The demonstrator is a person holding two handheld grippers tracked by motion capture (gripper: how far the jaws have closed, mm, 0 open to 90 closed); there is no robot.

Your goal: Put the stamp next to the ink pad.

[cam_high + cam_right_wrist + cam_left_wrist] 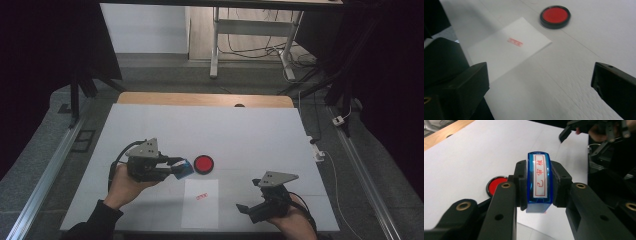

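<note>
My left gripper (pixel 176 167) is shut on a blue stamp (pixel 539 178); the stamp's white face with red characters points toward the camera in the left gripper view. In the high view the stamp (pixel 187 169) hovers just left of a round black ink pad with a red centre (pixel 204 163). A white sheet of paper (pixel 200 202) lies below the pad and bears a small red stamped mark (pixel 515 42). My right gripper (pixel 249 195) stands open right of the paper near the table's front edge, with nothing between its jaws.
The table is covered by a white sheet (pixel 150 125), with a wooden edge (pixel 200 98) at the back. Metal rails run along both sides on the floor. A desk frame with cables (pixel 250 35) stands beyond the table.
</note>
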